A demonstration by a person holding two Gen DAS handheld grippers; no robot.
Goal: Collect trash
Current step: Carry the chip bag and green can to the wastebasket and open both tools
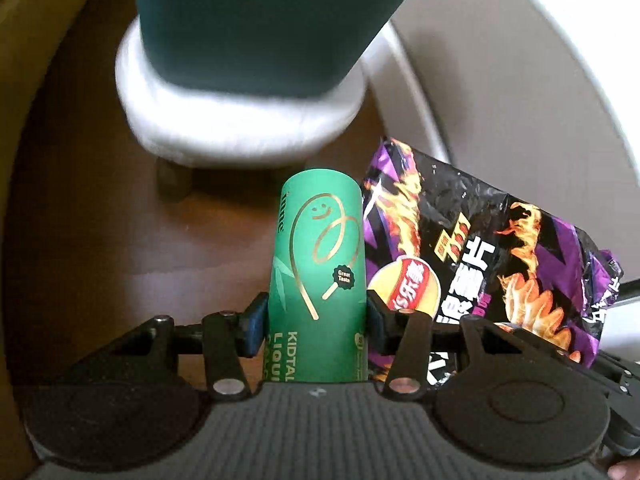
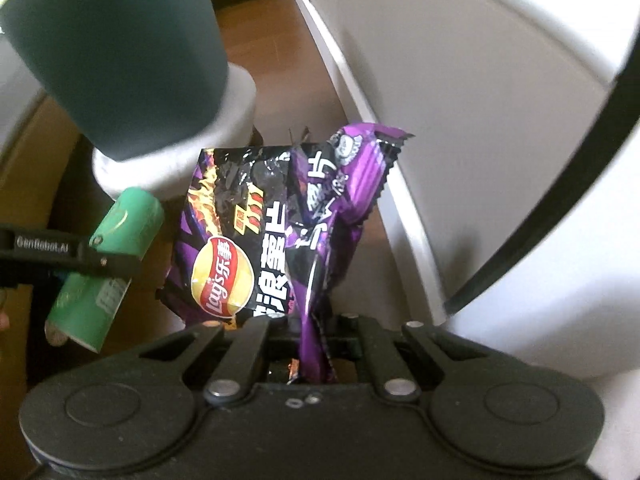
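My left gripper (image 1: 316,320) is shut on a green drink can (image 1: 318,268), held by its sides with one end pointing forward. The can also shows in the right wrist view (image 2: 116,256), clamped by the left gripper's black finger (image 2: 60,256). My right gripper (image 2: 316,344) is shut on a crumpled purple and black Lay's chip bag (image 2: 276,232), pinched at its lower edge. The bag hangs right beside the can in the left wrist view (image 1: 480,264). Both items are held above a brown wooden floor (image 1: 100,220).
A dark teal cylinder (image 1: 256,20) on a white padded base (image 1: 240,128) stands just ahead. A large white curved wall (image 2: 500,140) fills the right side, with a black cable (image 2: 560,184) across it. A cardboard-coloured surface (image 2: 24,184) lies at the left.
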